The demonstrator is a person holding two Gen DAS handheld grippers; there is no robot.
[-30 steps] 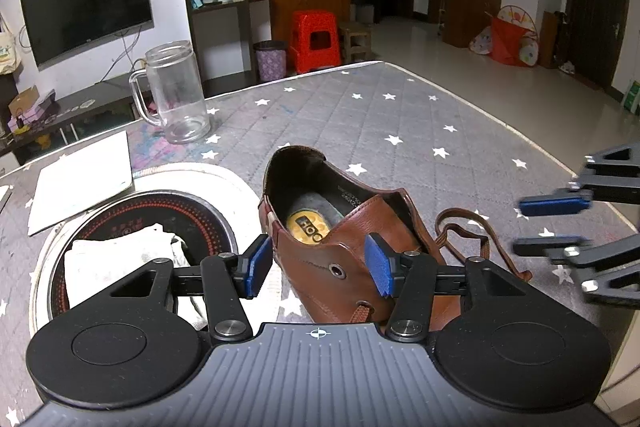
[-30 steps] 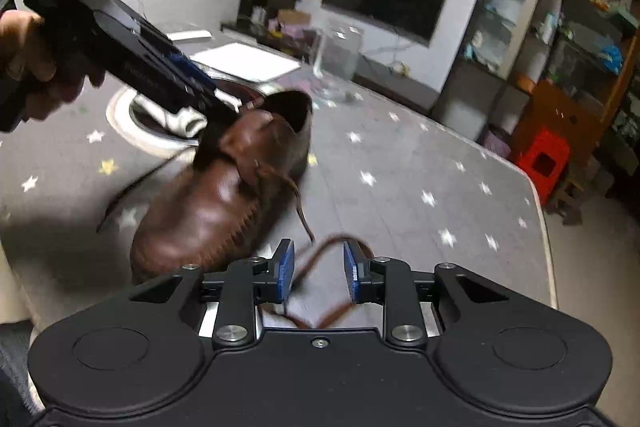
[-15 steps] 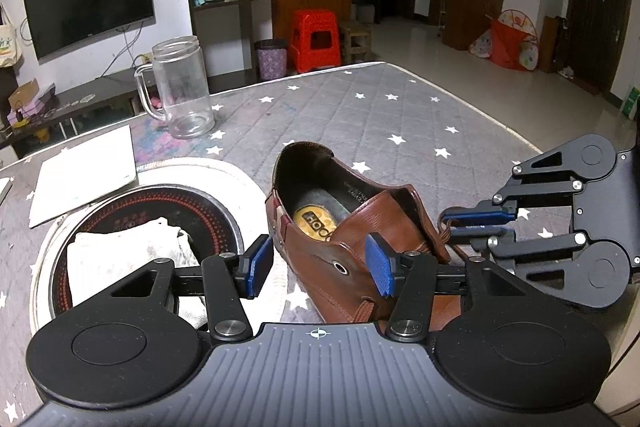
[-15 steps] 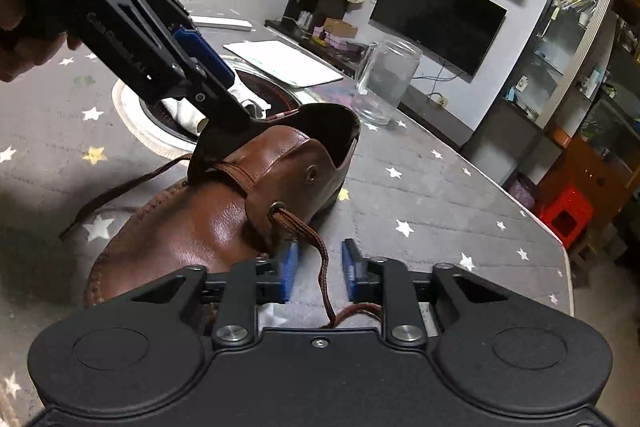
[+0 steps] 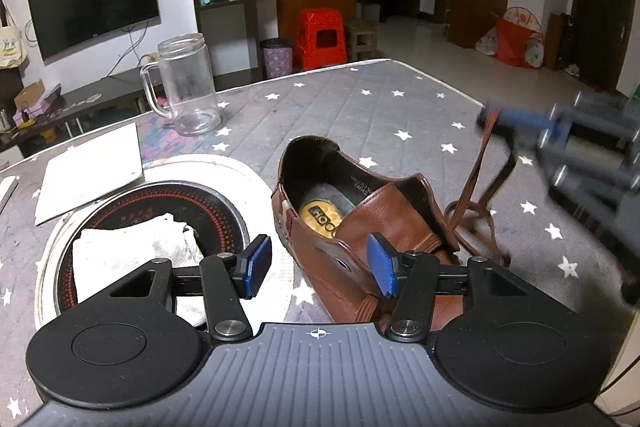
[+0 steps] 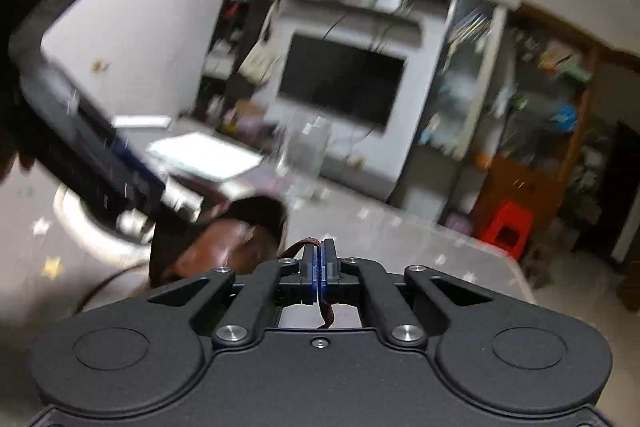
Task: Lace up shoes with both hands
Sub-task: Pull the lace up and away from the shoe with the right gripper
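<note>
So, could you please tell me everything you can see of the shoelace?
The lace is a flat, brown woven cord. One end runs up from the side of the brown leather shoe into the right gripper, shut on it and held above the table; it looks fairly taut. Below, more of it loops loosely on the starred cloth beside the shoe. In the blurred right wrist view another strand trails off the shoe's other side. The open left gripper isn't touching it.

**Right gripper pinched, left gripper wide**

Right gripper point(image 6: 319, 269) up high, blue pads pressed together with the brown lace point(image 6: 326, 313) nipped between them; from the left wrist view it shows blurred at the right edge point(image 5: 516, 121), raised above the table. Left gripper point(image 5: 318, 267) sits low, its fingers point(image 5: 256, 265) spread well apart, gripping nothing. At the left of the right wrist view it slants downward.
</note>
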